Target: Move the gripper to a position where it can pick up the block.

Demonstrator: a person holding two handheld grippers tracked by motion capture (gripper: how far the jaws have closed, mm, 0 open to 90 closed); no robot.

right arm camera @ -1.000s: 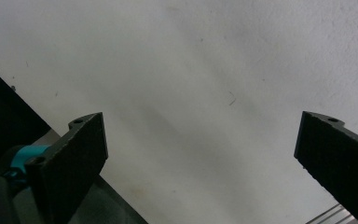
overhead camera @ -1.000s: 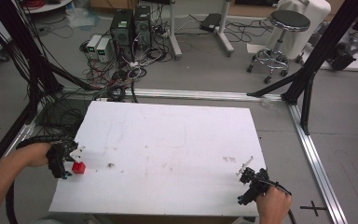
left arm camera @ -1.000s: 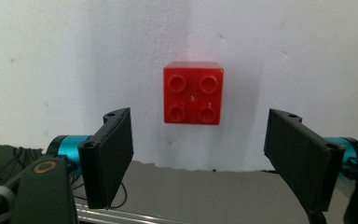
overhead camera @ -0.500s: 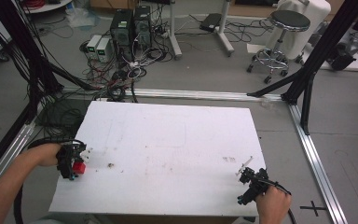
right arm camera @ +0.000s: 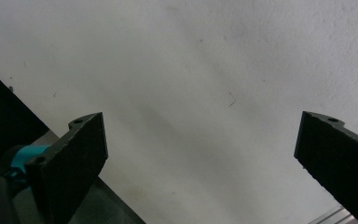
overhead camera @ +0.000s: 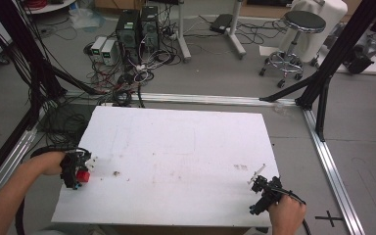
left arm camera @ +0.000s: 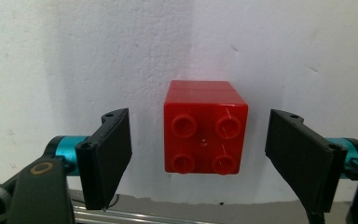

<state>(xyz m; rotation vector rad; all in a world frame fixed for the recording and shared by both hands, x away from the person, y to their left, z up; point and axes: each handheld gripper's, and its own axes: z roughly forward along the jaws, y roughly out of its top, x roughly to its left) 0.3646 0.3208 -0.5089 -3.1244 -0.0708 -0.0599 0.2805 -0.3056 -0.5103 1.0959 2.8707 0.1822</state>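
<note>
Red four-stud building brick [left arm camera: 205,127] on white table [overhead camera: 186,147] near left edge, between spread jaws of left gripper [left arm camera: 200,154], untouched; right gripper [right arm camera: 200,163] wide open over bare table, front right corner

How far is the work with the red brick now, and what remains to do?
Done: the left gripper is open and lined up around the red brick, which sits on the white board.
In hand: nothing is gripped; both jaws stand apart from it.
Left: closing and lifting. The right gripper is open over bare board.

Left tongs [left arm camera: 198,154] spread wide, right tongs [right arm camera: 200,158] spread, seemingly lower
</note>
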